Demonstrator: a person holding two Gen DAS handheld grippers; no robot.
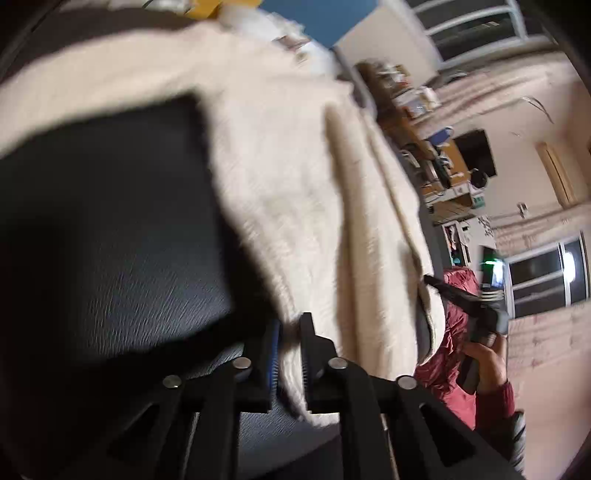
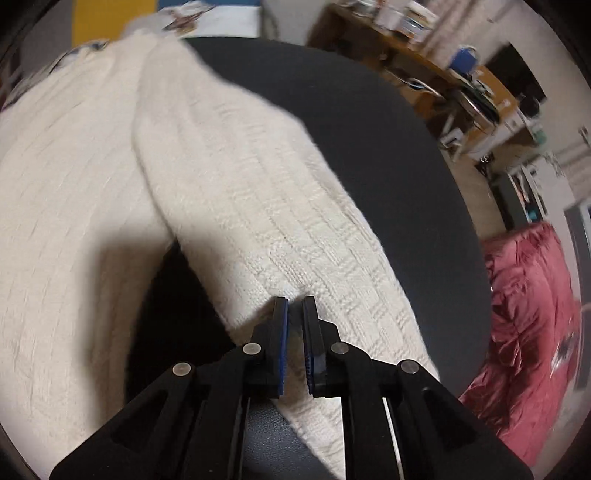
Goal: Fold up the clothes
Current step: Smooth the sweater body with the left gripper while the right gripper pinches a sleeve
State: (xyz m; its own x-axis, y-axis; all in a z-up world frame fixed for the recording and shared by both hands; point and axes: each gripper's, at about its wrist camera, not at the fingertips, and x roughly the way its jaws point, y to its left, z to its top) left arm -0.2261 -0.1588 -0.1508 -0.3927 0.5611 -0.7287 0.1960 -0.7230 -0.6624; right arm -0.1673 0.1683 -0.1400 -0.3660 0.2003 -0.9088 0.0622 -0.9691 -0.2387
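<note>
A dark grey tabletop [image 2: 369, 155] with a rounded edge fills the middle of the right wrist view; in the left wrist view the same dark surface [image 1: 122, 229] takes up the left half of the frame. Beyond it, in the upper right of both views, stands a cluttered wooden desk [image 2: 436, 62] against a pale wall, with windows [image 1: 476, 26] at the top right of the left wrist view. A crumpled red blanket [image 2: 524, 325] lies at the lower right of the right wrist view.

A cream knitted sweater [image 2: 229, 192] is spread over the tabletop, running from the upper left toward the bottom centre of the right wrist view. One long ribbed part of it, likely a sleeve, lies diagonally across the dark surface down to the right gripper [image 2: 294, 306] at the bottom centre. Its fingers [image 2: 281, 332] stand almost together, pinching a small tuck of the knit at the edge of that part.

In the left wrist view the sweater [image 1: 295, 192] drapes from the upper left down to the bottom centre, where a fold of it passes between the fingers [image 1: 274, 354] of the left gripper [image 1: 290, 332]. They are closed on that fold. At the right edge of this view, a hand [image 1: 487, 365] in a red sleeve holds the other gripper by the sweater's far edge.
</note>
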